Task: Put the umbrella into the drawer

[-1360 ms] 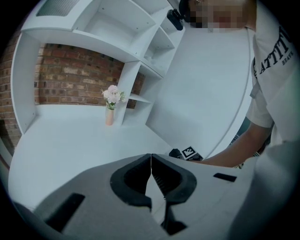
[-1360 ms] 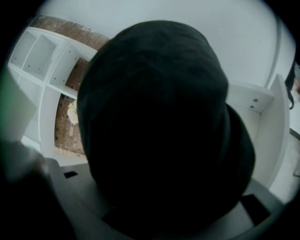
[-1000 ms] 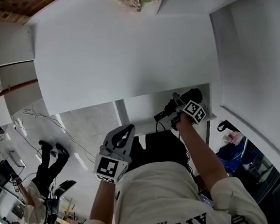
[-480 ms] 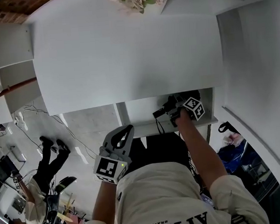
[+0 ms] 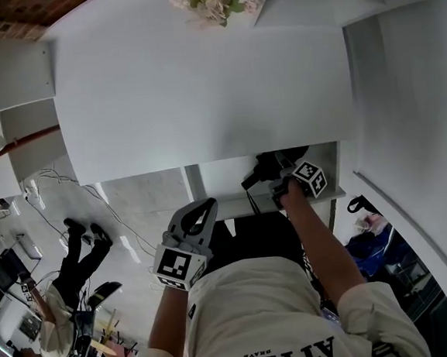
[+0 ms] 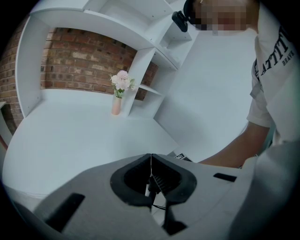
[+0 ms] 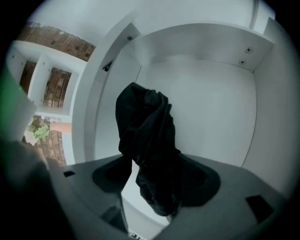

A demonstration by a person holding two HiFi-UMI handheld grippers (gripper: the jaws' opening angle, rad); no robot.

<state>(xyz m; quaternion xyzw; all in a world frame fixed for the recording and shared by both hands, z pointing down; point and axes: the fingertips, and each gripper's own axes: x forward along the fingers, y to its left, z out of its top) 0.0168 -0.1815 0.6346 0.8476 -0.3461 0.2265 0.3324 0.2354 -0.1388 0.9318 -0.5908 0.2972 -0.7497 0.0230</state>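
Big white desk top [image 5: 199, 82]: smooth, matte, flat, widest thing in head view. Behind it, white shelving [image 6: 145, 61] w/ curved top board, set against red brick wall [image 6: 79, 65]. Pale grey floor [image 5: 133, 213] left of desk, thin cables [image 5: 93, 197] trailing over it.

Under desk's right end, white drawer [image 7: 211, 108] pulled out: plain flat panels, screw heads near upper corners. Inside it, black folded umbrella [image 7: 147, 140]: soft crumpled fabric, bunched in loose folds, reaching down into drawer cavity toward the left side wall. Can't tell if far end touches drawer bottom.

Right gripper [image 7: 157, 180], grey plastic, at drawer mouth, pointing steeply down. Jaws opening and wide apart, umbrella between them. Fabric lies against right jaw, w/ a sliver of white showing btwn fabric and left jaw.

Left gripper [image 6: 151, 161] in front of person's white T-shirt [image 5: 258, 311], below desk edge. Jaws closed tip to tip, empty.

Small pink vase [image 6: 116, 105] w/ pale pink flowers [image 6: 122, 82] at back of desk, just beside a shelf upright.
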